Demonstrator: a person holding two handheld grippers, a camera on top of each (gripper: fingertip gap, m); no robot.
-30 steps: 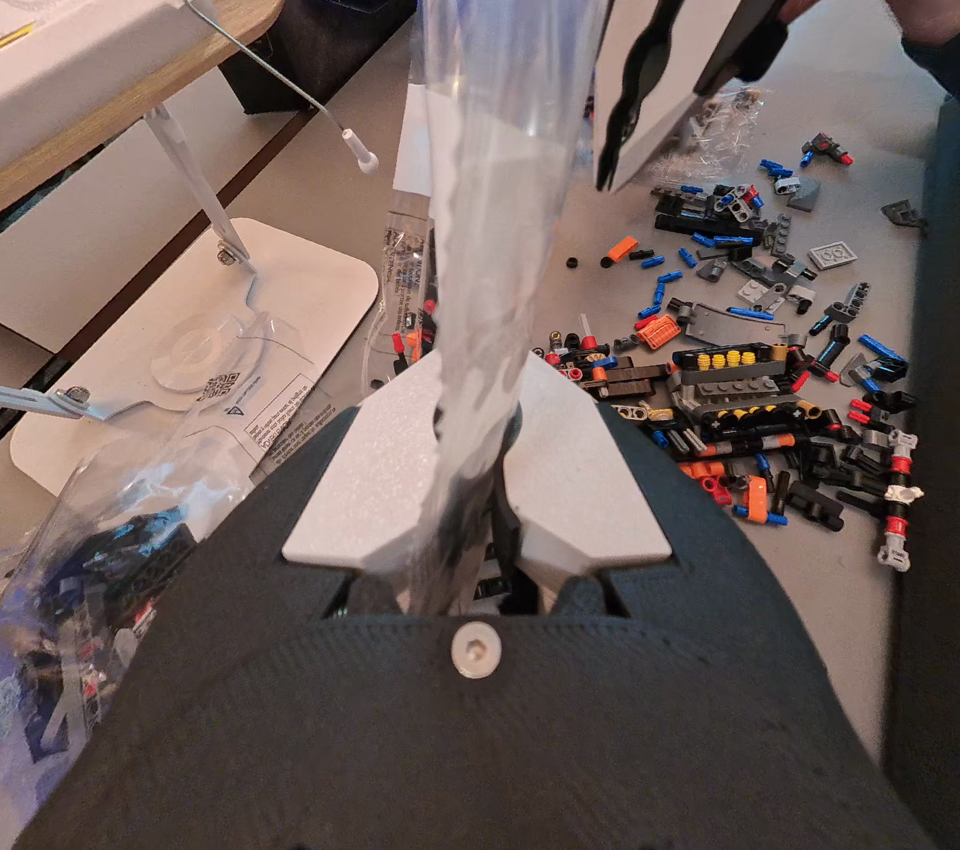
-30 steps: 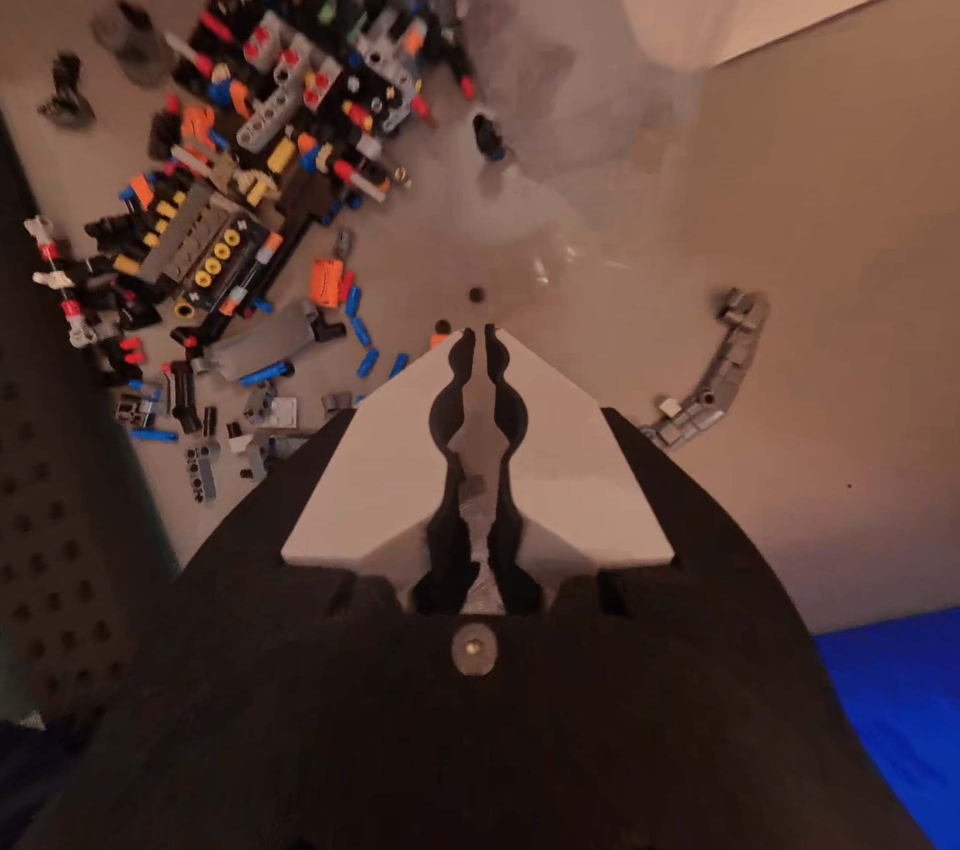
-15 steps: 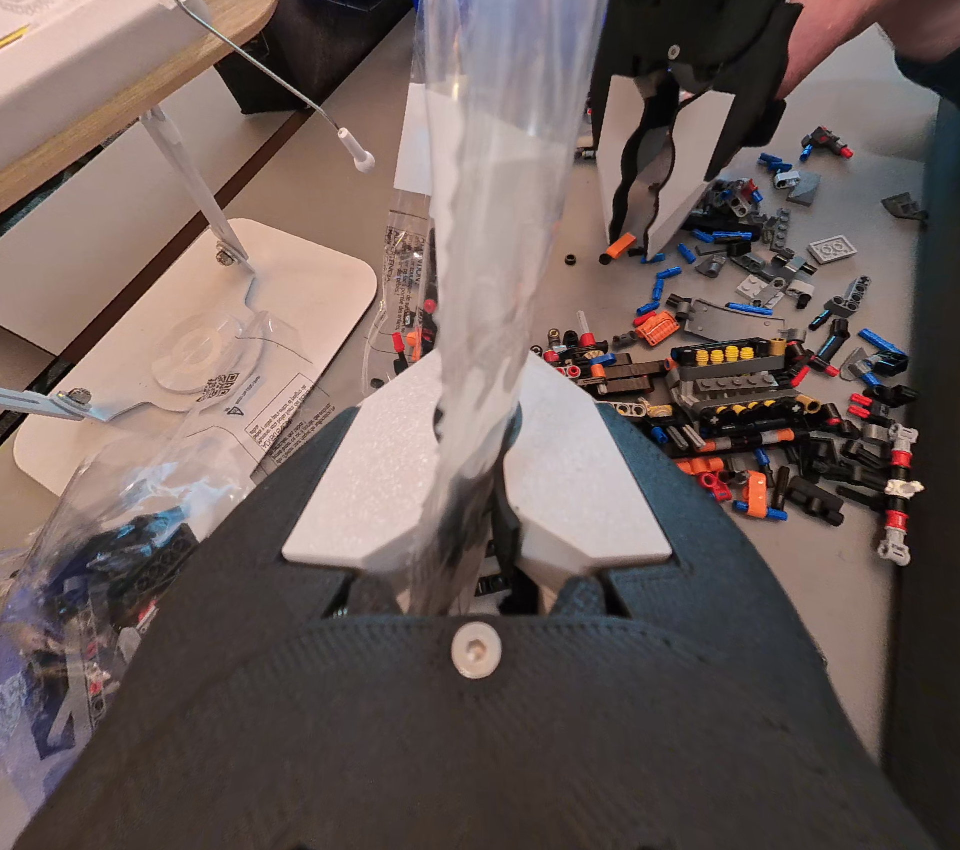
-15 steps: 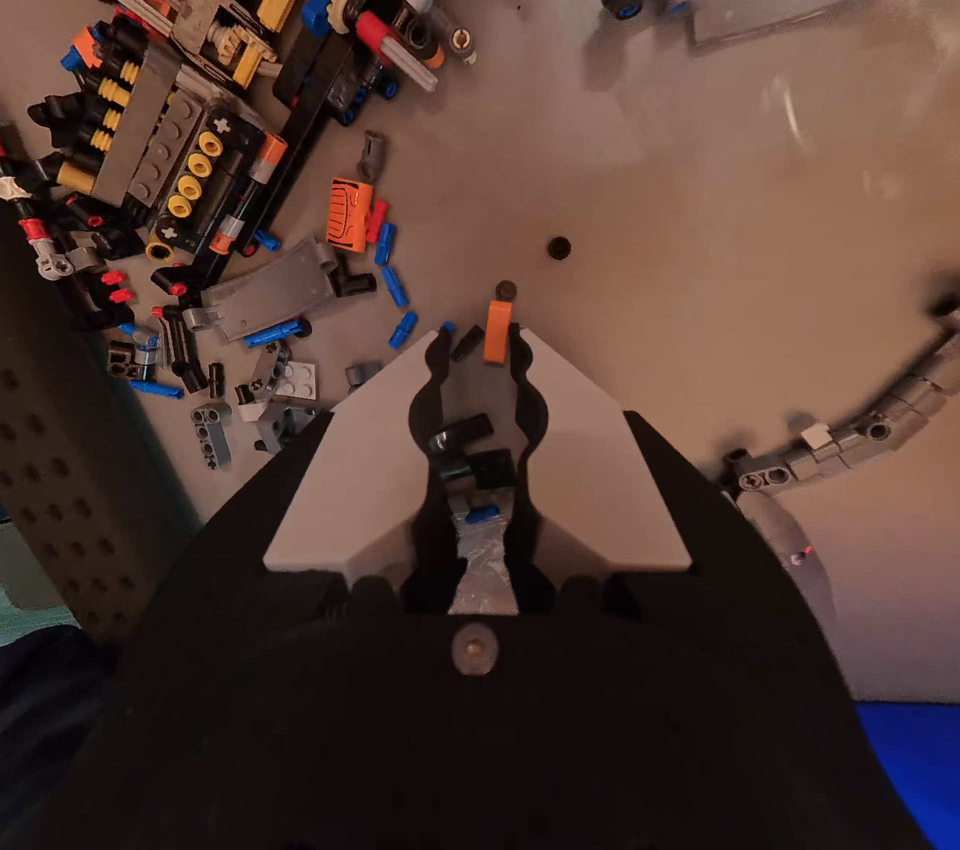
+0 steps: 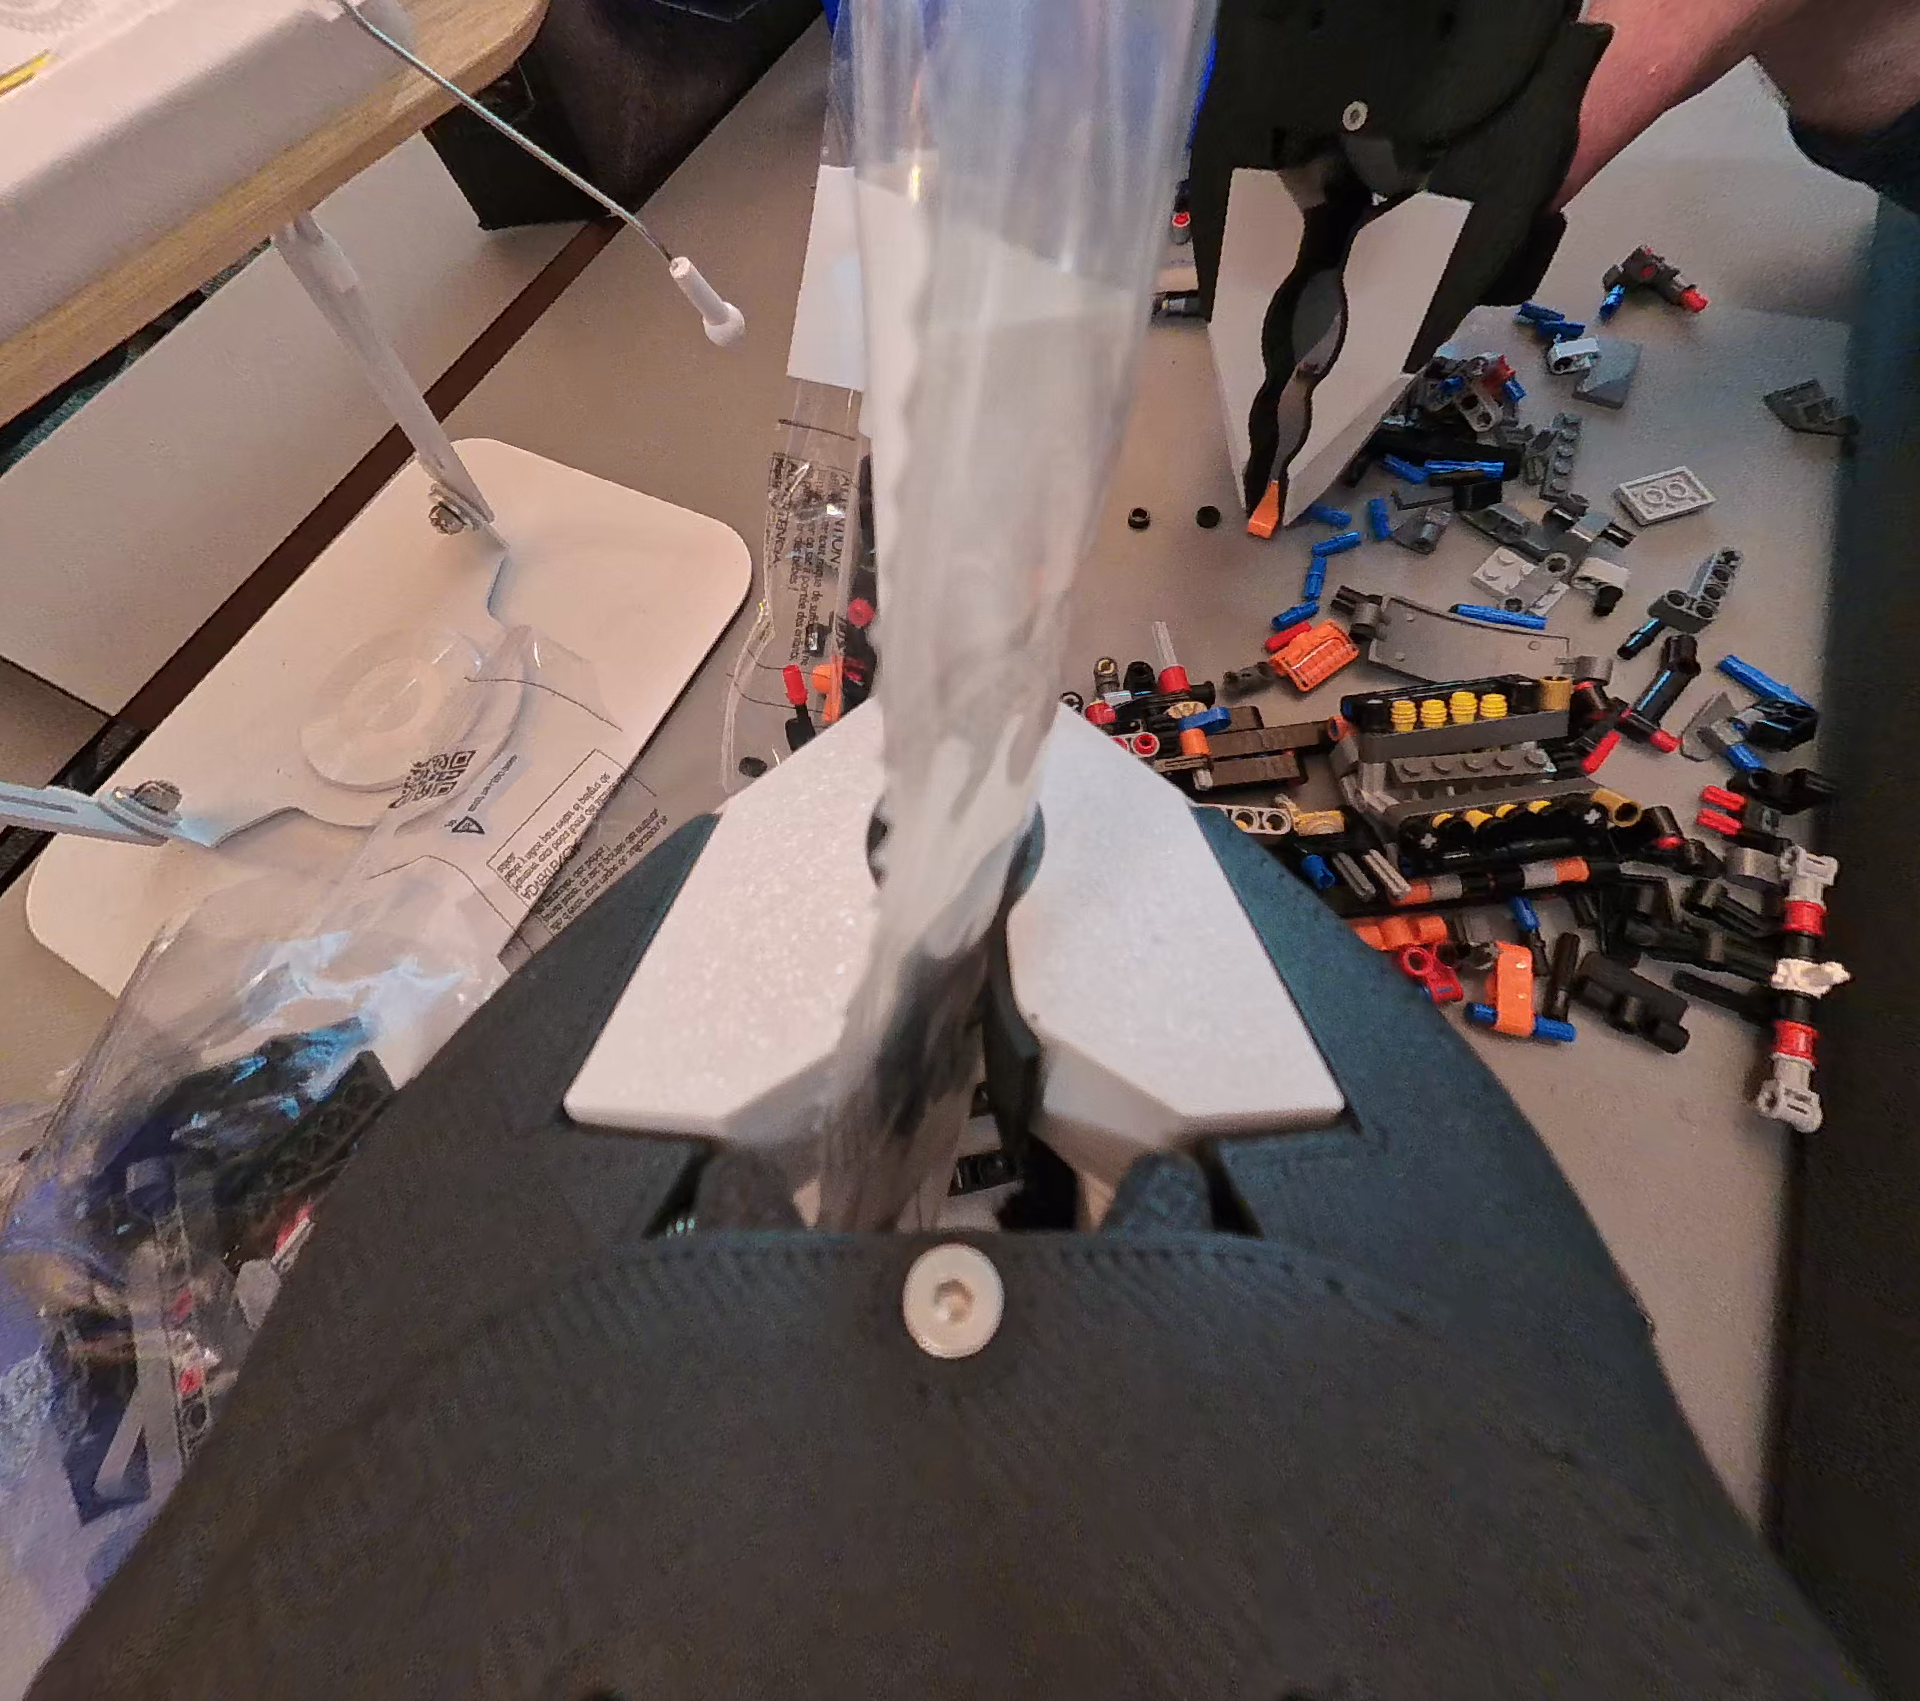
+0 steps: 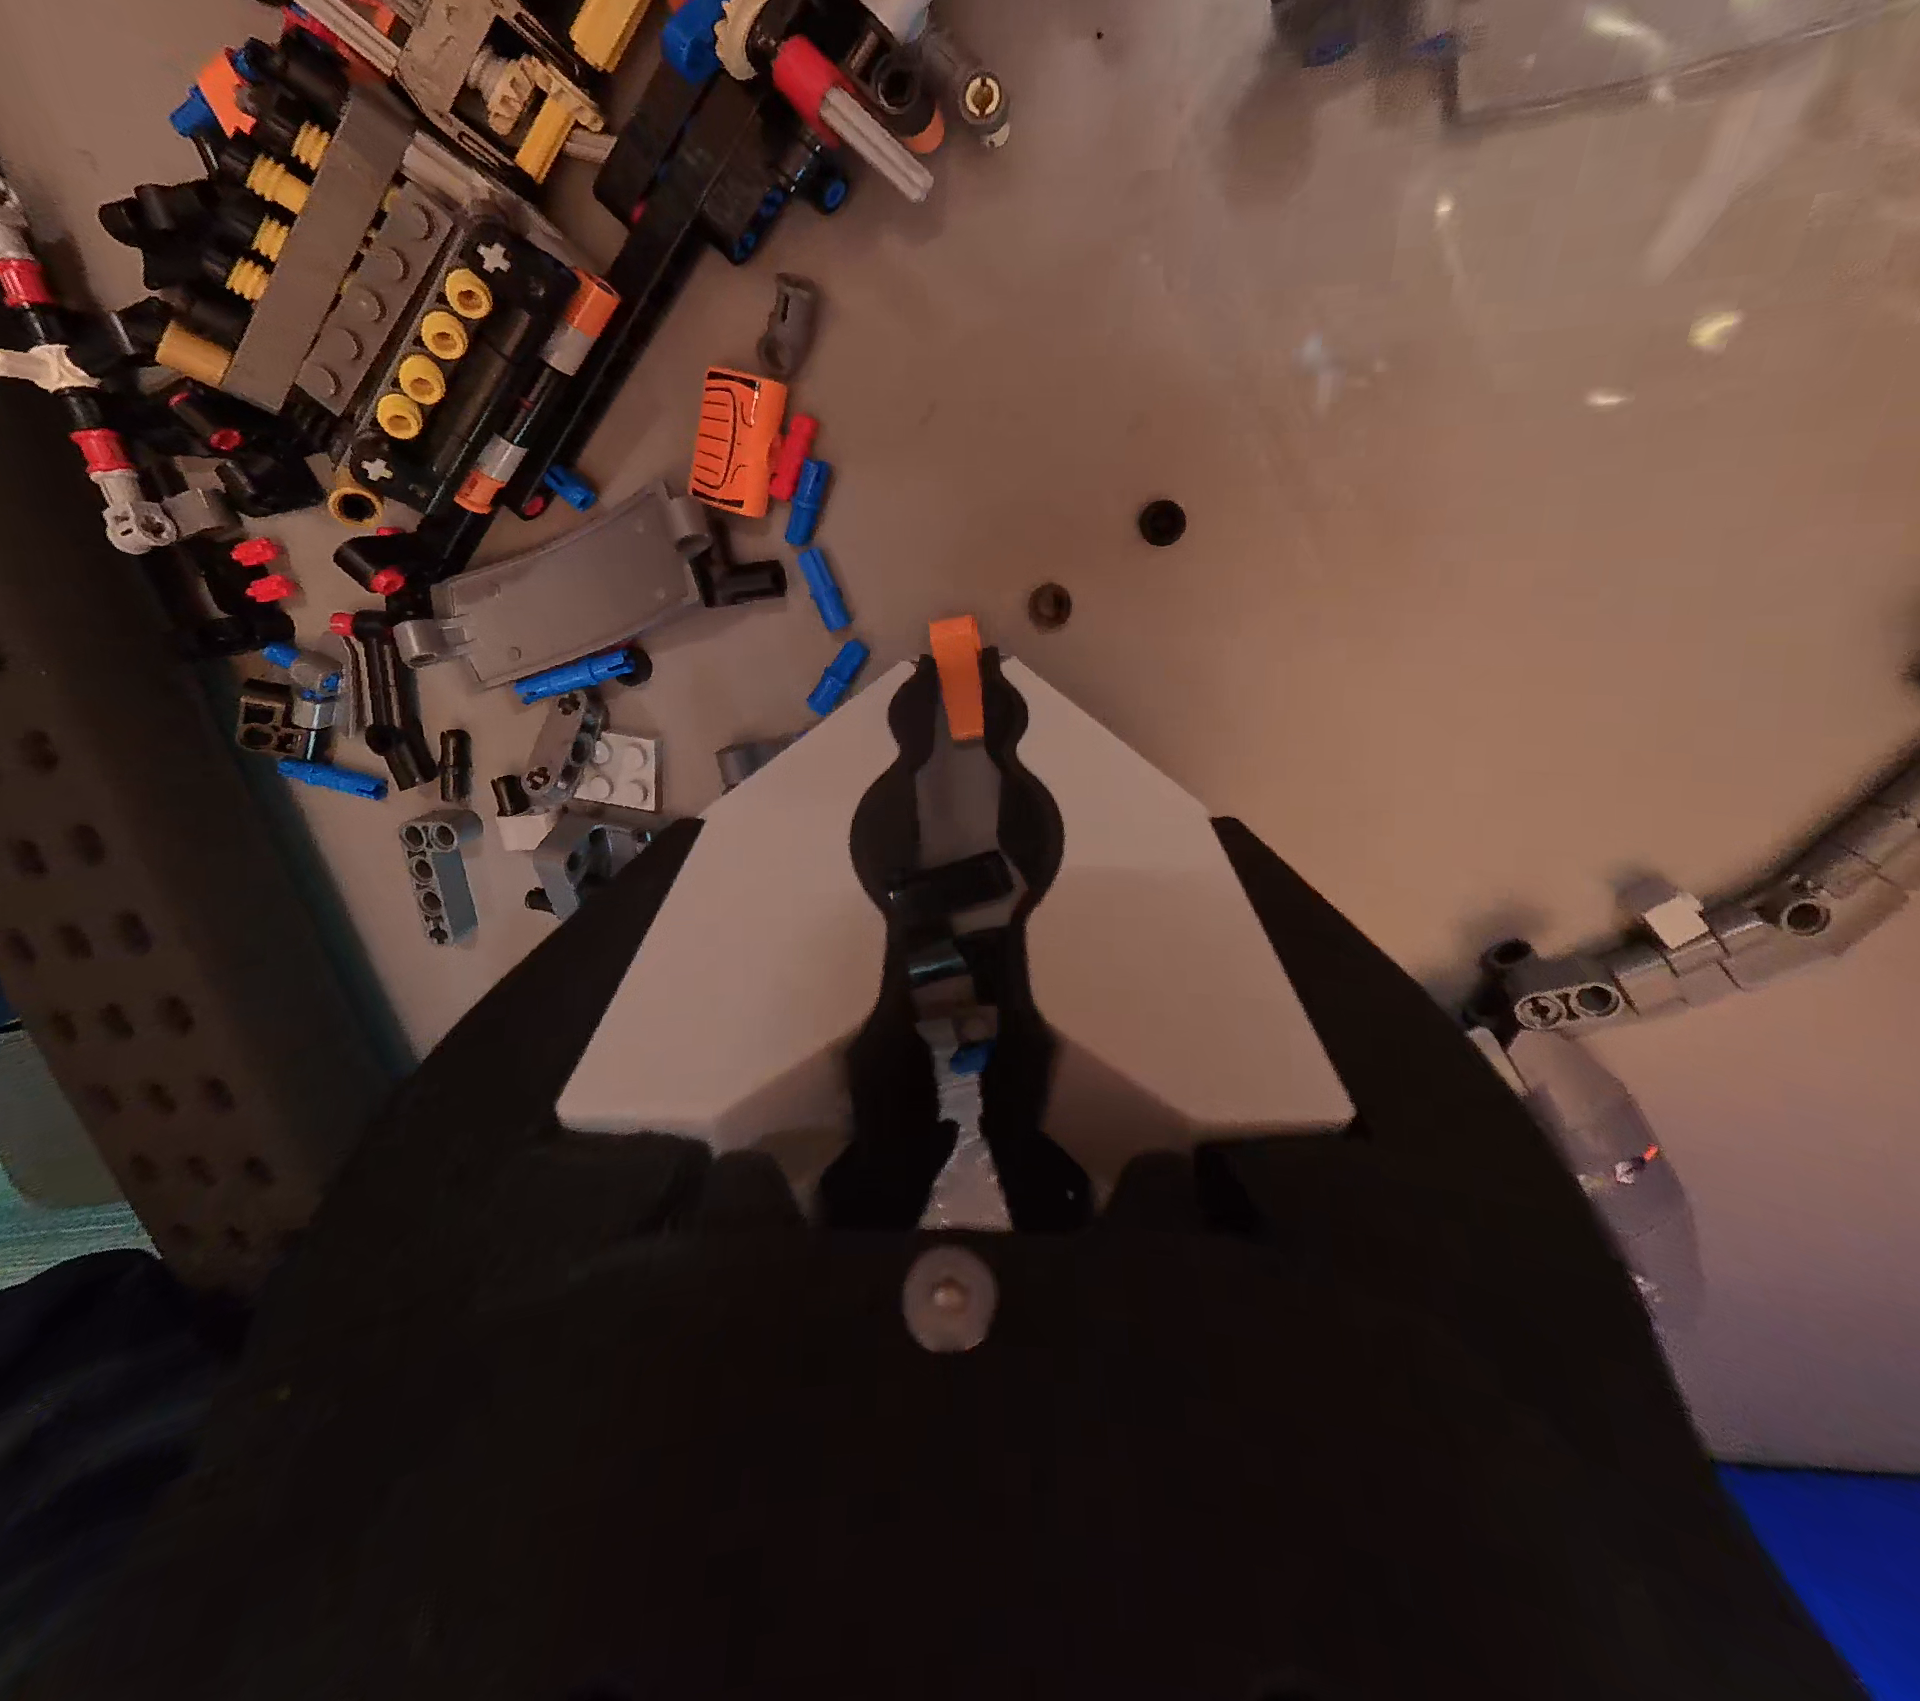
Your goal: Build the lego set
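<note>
Left gripper (image 5: 951, 830) has its fingers clamped on a clear plastic bag (image 5: 997, 321) — the film runs straight up from between them and out of the top of the left wrist view.

Right gripper (image 6: 956, 664) is down at the worktop (image 6: 1351, 425), tips pinched on a small orange piece (image 6: 958, 683). The piece sticks out past the tips and sits at the worktop surface; can't tell if it's lifted.

Taking the orange piece as the landmark:
- two small black round bits (image 6: 1161, 522) lie just beside it on bare worktop
- blue pins (image 6: 826, 586) are scattered near it, on the side of the main pile
- main pile of loose lego parts (image 5: 1475, 778) starts beyond the pins — a grey-and-black block with yellow studs (image 6: 395, 321) sits in it
- a curved grey chain of links (image 6: 1704, 939) lies well apart, on the opposite side from the pile
- a white stand base (image 5: 582, 602) sits beyond the bag, well apart from it
</note>
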